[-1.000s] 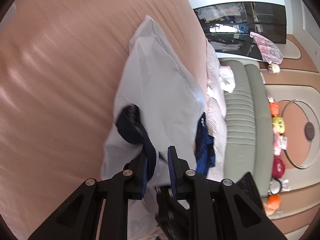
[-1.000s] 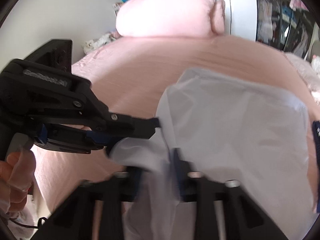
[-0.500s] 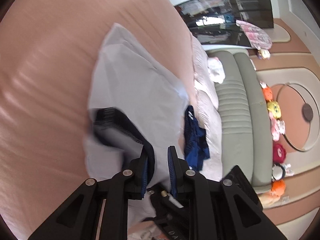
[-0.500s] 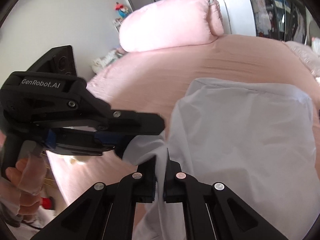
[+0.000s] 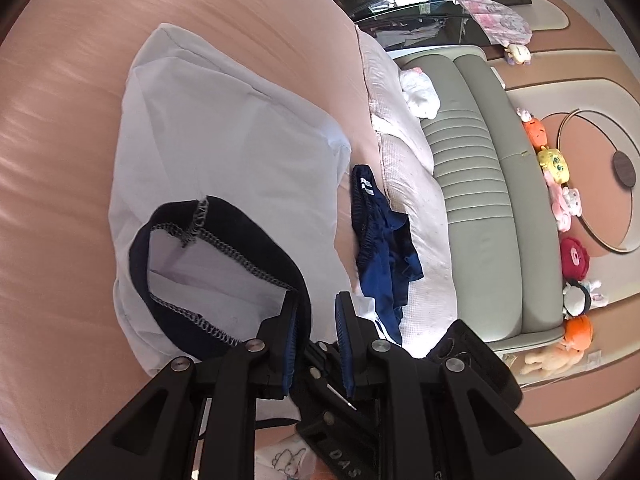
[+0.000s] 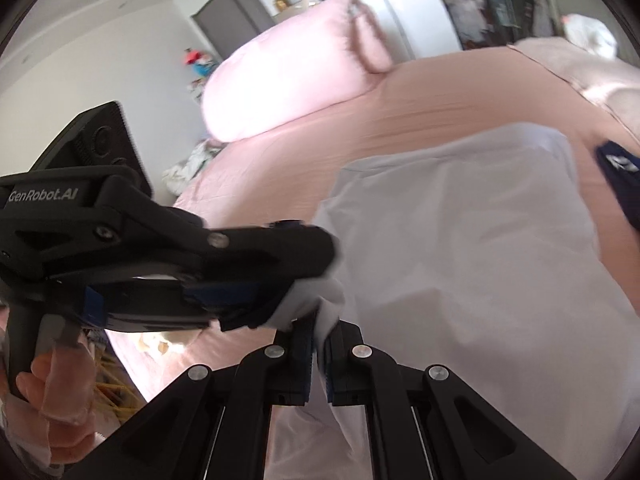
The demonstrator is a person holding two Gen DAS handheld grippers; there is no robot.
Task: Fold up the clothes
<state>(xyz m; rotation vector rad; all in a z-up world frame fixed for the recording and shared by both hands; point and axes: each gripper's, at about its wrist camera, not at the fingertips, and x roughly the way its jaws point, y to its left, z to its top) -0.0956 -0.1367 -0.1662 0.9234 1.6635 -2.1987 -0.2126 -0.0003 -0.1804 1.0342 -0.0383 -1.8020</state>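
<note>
A white shirt (image 5: 224, 136) with a navy collar (image 5: 240, 224) lies folded over on the pink bed sheet (image 5: 60, 160). My left gripper (image 5: 320, 316) is shut on the collar's near end, which arches up off the shirt. In the right wrist view the left gripper (image 6: 292, 292) comes in from the left with white cloth at its tip. My right gripper (image 6: 319, 340) is shut on a fold of the white shirt (image 6: 460, 240), right beside the left gripper's tip. A hand (image 6: 56, 392) holds the left gripper's handle.
Navy shorts (image 5: 380, 236) lie crumpled at the shirt's right, on a pale quilt near the bed edge. A grey padded bench (image 5: 480, 200) with plush toys (image 5: 556, 164) runs beyond. A large pink pillow (image 6: 288, 80) sits at the far end of the bed.
The collar loop has opened wider and risen with the left gripper. The two grippers have come closer together at the shirt's near edge, and both keep their hold.
</note>
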